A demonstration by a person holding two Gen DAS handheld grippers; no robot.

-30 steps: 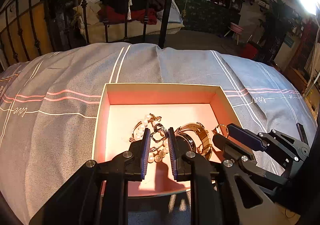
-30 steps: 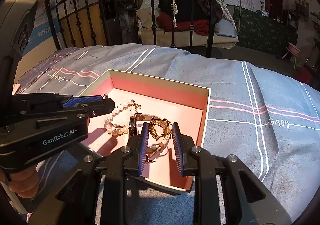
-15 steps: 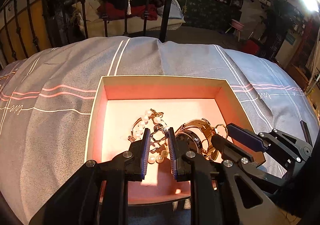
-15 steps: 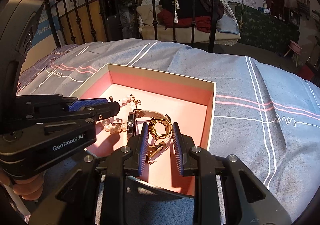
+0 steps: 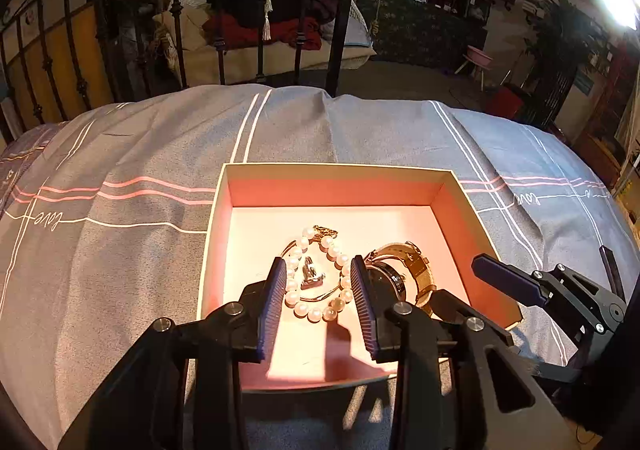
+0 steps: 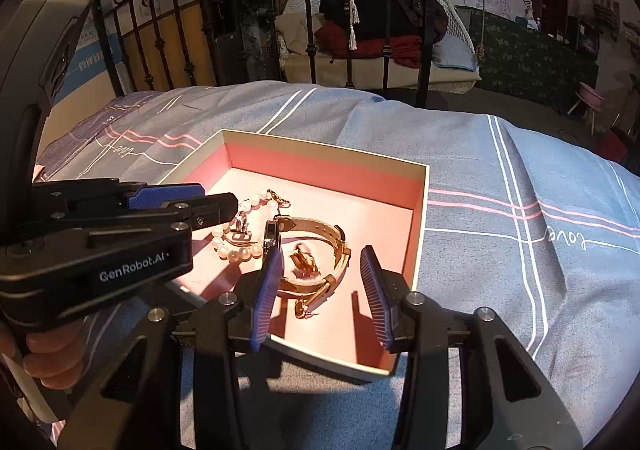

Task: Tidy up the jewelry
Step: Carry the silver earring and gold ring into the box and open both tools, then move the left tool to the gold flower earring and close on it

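Observation:
A pink-lined open box (image 5: 336, 186) (image 6: 420, 218) lies on the bed. In it lie a pearl bracelet (image 5: 316, 314) (image 6: 234, 254), a small silver piece (image 5: 312, 274) inside the pearl loop, a gold watch (image 5: 404, 254) (image 6: 316, 228) and gold earrings (image 6: 306, 262). My left gripper (image 5: 319, 290) is open and empty, its fingers either side of the pearl bracelet. My right gripper (image 6: 320, 286) is open and empty above the watch and earrings. Each gripper shows in the other's view, the right one (image 5: 516, 282) and the left one (image 6: 176, 202).
The box sits on a grey-blue bedspread (image 5: 120, 234) with pink and white stripes. A black iron bed rail (image 5: 340, 10) (image 6: 428, 18) stands behind the bed. A hand (image 6: 40, 354) holds the left gripper at the lower left.
Both grippers have opened; they were shut on jewelry before. The jewelry they held now lies loose in the box. Both grippers have drawn back a little.

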